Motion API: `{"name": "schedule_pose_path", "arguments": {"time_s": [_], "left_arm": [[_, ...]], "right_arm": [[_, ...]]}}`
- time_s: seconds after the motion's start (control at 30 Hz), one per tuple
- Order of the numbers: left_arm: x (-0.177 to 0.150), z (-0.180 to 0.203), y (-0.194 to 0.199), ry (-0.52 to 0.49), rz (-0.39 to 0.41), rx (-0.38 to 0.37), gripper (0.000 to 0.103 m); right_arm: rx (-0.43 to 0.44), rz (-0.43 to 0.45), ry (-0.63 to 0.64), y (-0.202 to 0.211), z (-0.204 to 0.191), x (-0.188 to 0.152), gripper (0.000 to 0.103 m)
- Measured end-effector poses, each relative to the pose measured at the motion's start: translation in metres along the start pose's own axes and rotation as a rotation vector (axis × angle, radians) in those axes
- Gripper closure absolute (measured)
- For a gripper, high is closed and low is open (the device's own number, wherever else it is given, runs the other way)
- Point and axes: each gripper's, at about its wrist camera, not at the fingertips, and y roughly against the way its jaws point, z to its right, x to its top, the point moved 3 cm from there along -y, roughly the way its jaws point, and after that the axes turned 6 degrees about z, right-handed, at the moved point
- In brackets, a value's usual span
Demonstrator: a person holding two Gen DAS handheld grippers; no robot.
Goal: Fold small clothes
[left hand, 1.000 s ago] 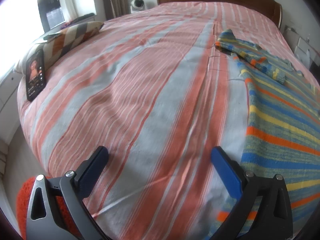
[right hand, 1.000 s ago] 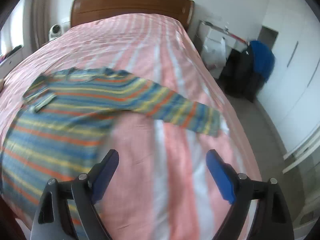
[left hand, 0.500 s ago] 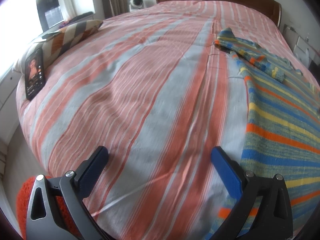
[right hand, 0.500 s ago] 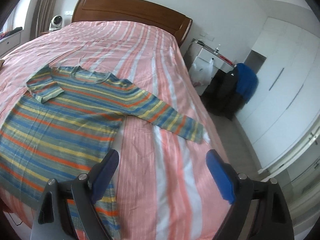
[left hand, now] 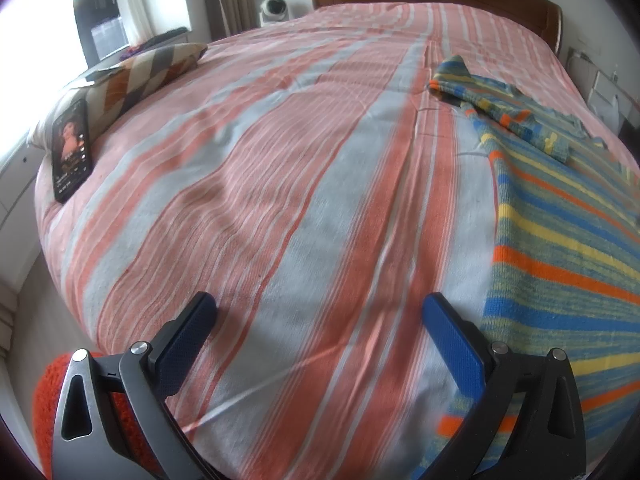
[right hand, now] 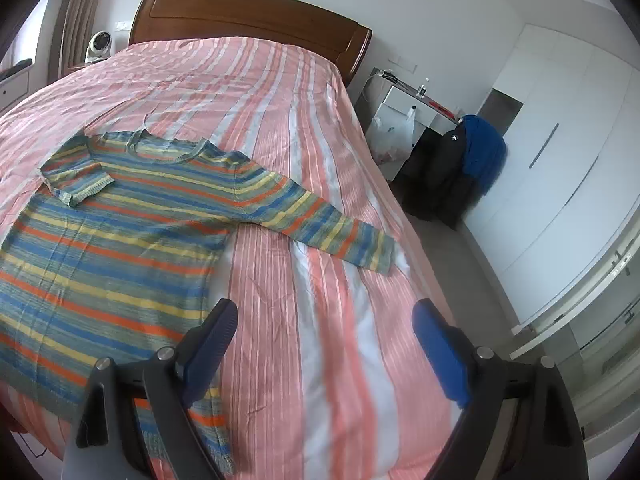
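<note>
Left gripper [left hand: 320, 312]: jaws spread wide, nothing between them, hovering above the bedspread [left hand: 280, 160] near the foot edge of the bed. The striped sweater [left hand: 560, 240] sits just to the right of its right finger; no contact visible.

Right gripper [right hand: 324, 320]: also released, jaws wide apart, empty. Its left finger [right hand: 208, 344] overlaps the sweater's [right hand: 100, 248] lower right side in view; can't tell if it touches the fabric.

Sweater is the landmark: laid flat, front up, on the bedspread [right hand: 340, 340], hem toward the foot edge, neckline toward the headboard [right hand: 248, 16]. One sleeve [right hand: 320, 224] stretches out straight toward the bed's edge on the wardrobe side. The other sleeve [right hand: 76, 180] is folded back over the chest, cuff lying on the body.

Across the bed from the sweater, away from that straight sleeve: phone [left hand: 70, 152] with its screen lit, lying flat at the bed edge, and a patterned pillow [left hand: 140, 72] just beyond it.

Past the sweater's neckline: bare bedspread, then the wooden headboard, with a small white fan [right hand: 100, 46] beside it.
</note>
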Motion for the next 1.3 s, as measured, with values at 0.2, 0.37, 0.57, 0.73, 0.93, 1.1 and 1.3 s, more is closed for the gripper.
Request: {"name": "schedule_pose_path", "arguments": {"time_s": [0.2, 0.37, 0.57, 0.73, 0.93, 1.1, 1.3], "left_arm": [[0.001, 0.003, -0.003, -0.073, 0.027, 0.022, 0.000], [0.031, 0.001, 0.024, -0.146, 0.012, -0.016, 0.004], [0.131, 0.075, 0.068, -0.356, 0.131, -0.392, 0.000], [0.153, 0.175, -0.006, -0.669, 0.039, -0.462, 0.002], [0.157, 0.187, -0.118, -0.550, -0.164, -0.433, 0.058], [0.218, 0.101, -0.115, -0.227, -0.058, -0.370, 0.092], [0.263, -0.086, -0.155, 0.200, -0.047, -0.076, 0.093]], "right_arm": [[0.010, -0.013, -0.005, -0.004, 0.000, -0.003, 0.015], [0.081, -0.039, -0.033, -0.016, -0.007, -0.018, 0.015], [0.163, -0.064, -0.049, -0.024, -0.028, -0.046, 0.015], [0.241, -0.072, -0.051, -0.020, -0.044, -0.056, 0.015], [0.270, -0.064, -0.060, -0.007, -0.047, -0.072, 0.015], [0.275, -0.061, -0.071, -0.009, -0.045, -0.080, 0.015], [0.299, -0.012, -0.084, -0.005, -0.052, -0.072, 0.015]]}}
